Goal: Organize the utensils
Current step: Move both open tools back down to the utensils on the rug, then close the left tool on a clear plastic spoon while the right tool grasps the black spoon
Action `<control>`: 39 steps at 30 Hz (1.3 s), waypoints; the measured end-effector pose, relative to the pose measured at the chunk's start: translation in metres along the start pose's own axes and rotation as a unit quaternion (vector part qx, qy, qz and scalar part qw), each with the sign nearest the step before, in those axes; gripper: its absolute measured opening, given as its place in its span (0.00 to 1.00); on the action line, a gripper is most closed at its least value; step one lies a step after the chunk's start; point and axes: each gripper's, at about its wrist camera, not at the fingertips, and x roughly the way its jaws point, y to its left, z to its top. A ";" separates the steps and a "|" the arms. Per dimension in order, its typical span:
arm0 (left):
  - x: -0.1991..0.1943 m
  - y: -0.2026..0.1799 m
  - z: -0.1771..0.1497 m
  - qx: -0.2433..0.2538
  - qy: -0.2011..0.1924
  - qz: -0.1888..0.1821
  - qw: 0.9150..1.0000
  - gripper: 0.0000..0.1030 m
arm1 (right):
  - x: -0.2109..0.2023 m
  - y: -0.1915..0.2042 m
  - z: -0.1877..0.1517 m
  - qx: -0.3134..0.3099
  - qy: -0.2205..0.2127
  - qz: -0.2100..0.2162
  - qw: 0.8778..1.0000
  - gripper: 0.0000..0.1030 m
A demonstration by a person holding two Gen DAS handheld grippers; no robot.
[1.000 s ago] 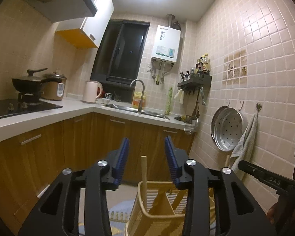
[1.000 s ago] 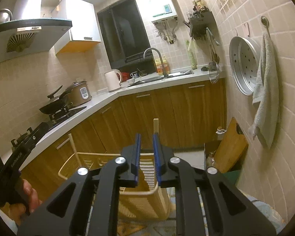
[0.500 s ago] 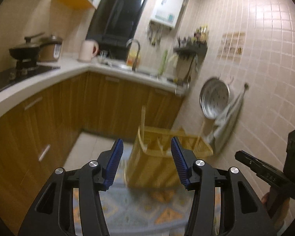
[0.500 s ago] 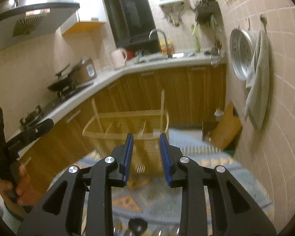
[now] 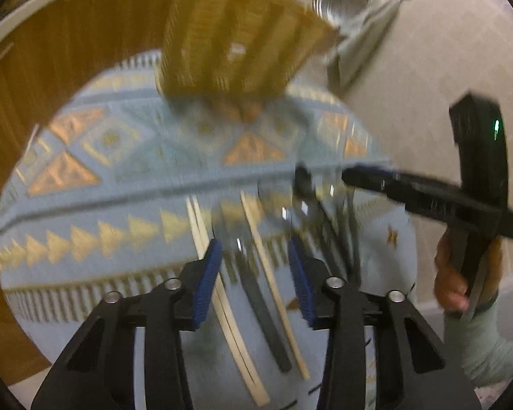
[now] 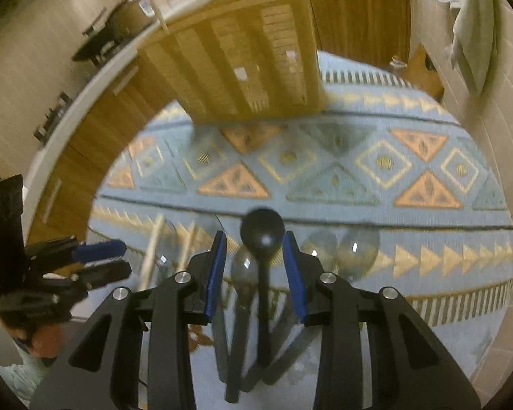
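View: both wrist cameras have tipped down from the kitchen walls and cabinets of a second ago to the floor — the search for the work is over and the reach has begun.
Rug: the pale blue woven rug with orange and cream triangles [image 6: 342, 184] now fills both views, and everything to be sorted lies on it.
Holder: the slatted wooden utensil caddy with compartments [image 6: 242, 65] stands at the far end of the rug, well apart from the utensils; half a second ago it sat just ahead of the jaws, now it is at the top of each view.
Utensils: newly in sight — the black round-bowled plastic spoon [image 6: 261, 235] lies with several grey-handled metal spoons [image 6: 355, 249] in a loose fan, and the pale wooden chopsticks [image 5: 222, 294] lie beside dark-handled cutlery; blur hides the exact count.
Right gripper [image 6: 254, 273]: jaws wider apart than a second ago, holding nothing, hanging above the black spoon with its handle running between them.
Left gripper [image 5: 253, 280]: jaws wide apart and empty, over the chopsticks and dark handles.
Meaning: nothing appears to be in the caddy yet; my guess is the first pick is near, likely the black spoon.
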 end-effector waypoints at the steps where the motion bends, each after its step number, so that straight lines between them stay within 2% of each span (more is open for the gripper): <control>1: 0.007 -0.002 -0.004 -0.001 0.012 0.001 1.000 0.32 | 0.003 0.000 -0.003 0.000 0.007 -0.005 1.000 0.30; 4: 0.023 -0.003 -0.013 -0.008 0.036 -0.004 0.999 0.25 | 0.009 -0.002 -0.008 0.001 0.028 -0.014 1.000 0.30; 7: 0.031 -0.002 -0.016 -0.017 0.046 0.007 0.999 0.24 | 0.014 -0.005 -0.009 -0.002 0.039 -0.023 0.999 0.30; 13: 0.037 -0.006 -0.015 -0.009 0.047 0.044 0.998 0.22 | 0.024 -0.009 -0.012 -0.006 0.067 -0.026 0.997 0.30; 16: 0.039 -0.011 -0.013 0.002 0.044 0.060 0.997 0.22 | 0.033 -0.011 -0.012 0.000 0.088 -0.011 0.996 0.30; 20: 0.041 -0.013 -0.009 0.008 0.045 0.065 0.997 0.22 | 0.041 -0.006 -0.007 -0.013 0.100 -0.013 0.995 0.30; 22: 0.042 -0.011 -0.008 0.011 0.049 0.066 0.997 0.16 | 0.044 -0.003 -0.004 -0.018 0.107 -0.011 0.994 0.30; 24: 0.041 -0.008 -0.009 0.010 0.053 0.063 0.997 0.13 | 0.046 -0.001 -0.002 -0.022 0.111 -0.010 0.994 0.30; 27: 0.040 -0.003 -0.009 0.005 0.060 0.051 0.997 0.13 | 0.046 0.003 0.000 -0.029 0.115 -0.004 0.993 0.18; 30: 0.042 -0.009 -0.007 0.021 0.070 0.061 0.995 0.14 | 0.045 0.004 0.002 -0.028 0.117 -0.005 0.993 0.17; 34: 0.047 -0.019 -0.004 0.045 0.083 0.075 0.993 0.21 | 0.053 0.004 0.008 -0.019 0.135 0.007 0.991 0.17; 36: 0.049 -0.022 -0.004 0.056 0.087 0.083 0.991 0.20 | 0.054 0.004 0.009 -0.019 0.138 0.007 0.990 0.15; 37: 0.049 -0.023 -0.004 0.060 0.088 0.089 0.990 0.14 | 0.053 0.004 0.009 -0.019 0.137 0.009 0.990 0.11; 39: 0.050 -0.026 -0.004 0.067 0.088 0.100 0.989 0.13 | 0.049 0.004 0.010 -0.018 0.132 0.013 0.991 0.04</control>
